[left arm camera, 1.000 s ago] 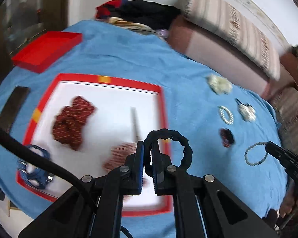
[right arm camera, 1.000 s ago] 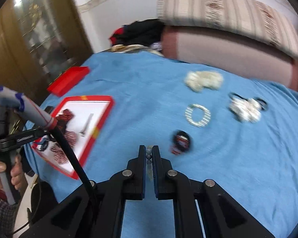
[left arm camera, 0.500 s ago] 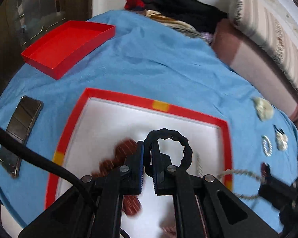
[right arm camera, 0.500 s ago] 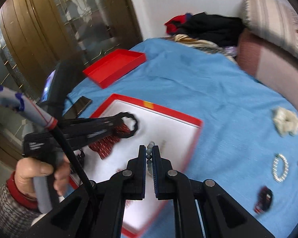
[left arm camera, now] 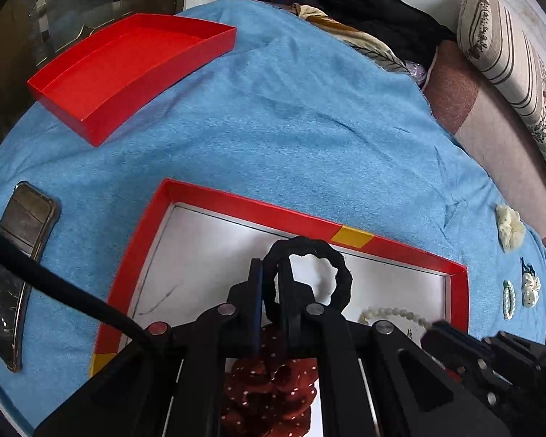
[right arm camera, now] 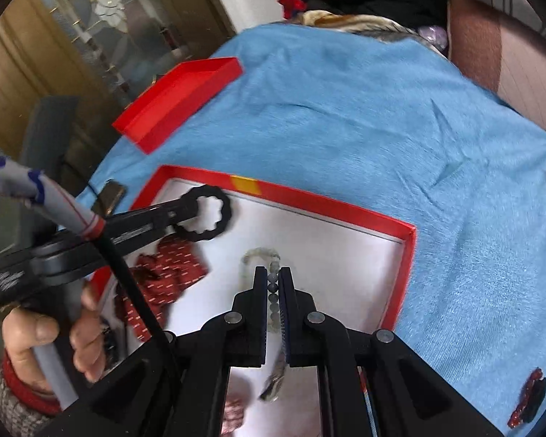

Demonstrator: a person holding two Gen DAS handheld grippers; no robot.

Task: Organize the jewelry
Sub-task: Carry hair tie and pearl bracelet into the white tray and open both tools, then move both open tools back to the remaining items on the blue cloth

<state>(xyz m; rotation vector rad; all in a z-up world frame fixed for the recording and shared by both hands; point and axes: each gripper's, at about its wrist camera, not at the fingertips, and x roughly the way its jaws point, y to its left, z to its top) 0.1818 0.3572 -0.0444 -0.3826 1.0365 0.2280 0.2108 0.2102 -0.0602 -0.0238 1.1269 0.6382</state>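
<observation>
Bed with blue blanket. On it: red-rimmed white tray near; empty red box lid well apart; phone left; cream scrunchie, pearl bracelet, white clip right; dark red clip; clothes pile far.

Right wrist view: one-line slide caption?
Right gripper clamps a bead bracelet over the red-rimmed tray; left gripper carries a black scrunchie.

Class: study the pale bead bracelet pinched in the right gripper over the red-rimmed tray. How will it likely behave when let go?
The bead bracelet loops and droops from the right gripper, so it is probably floppy and will likely collapse in a heap. Its round beads look smooth, so it may slide on the tray.
</observation>
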